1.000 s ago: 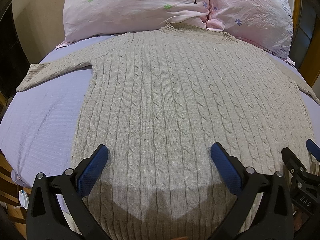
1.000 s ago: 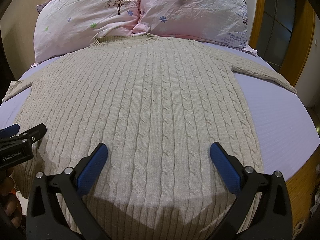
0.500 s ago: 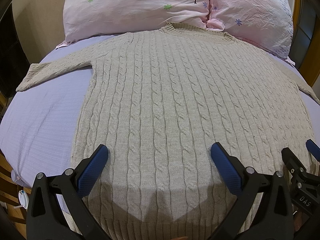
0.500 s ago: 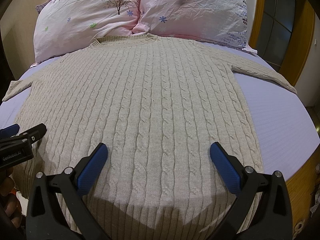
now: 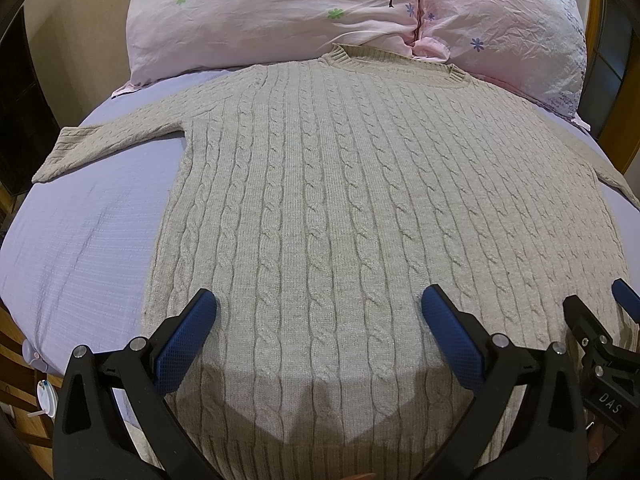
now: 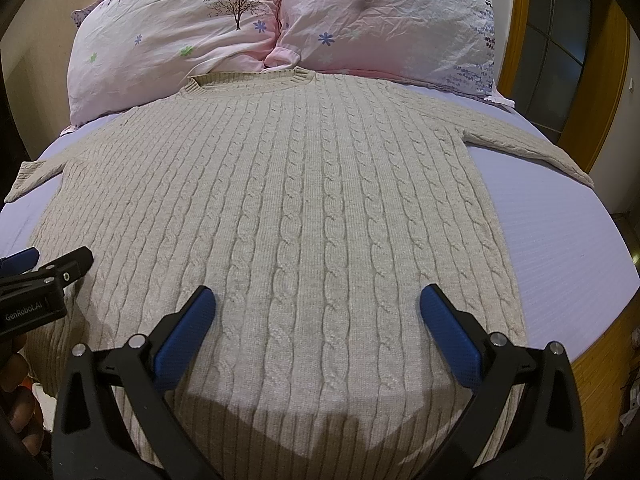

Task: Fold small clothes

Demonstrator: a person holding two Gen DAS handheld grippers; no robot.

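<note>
Beige cable-knit sweater [image 5: 360, 208] is laid flat on the lavender ribbed bedsheet [image 5: 92, 240], collar against two pink floral-print pillows [image 5: 280, 12], sleeves spread to both sides. Left black two-finger gripper with blue pads [image 5: 318, 312] is held over the hem at the sweater's left half, fingers spread wide, nothing gripped. Right black two-finger gripper with blue pads [image 6: 316, 308] is held over the right half, fingers likewise spread, nothing gripped. "GenRobot.AI" is read on the left gripper's body in the right wrist view; "DAS" on the right gripper's body in the left wrist view. No containers are seen.
</note>
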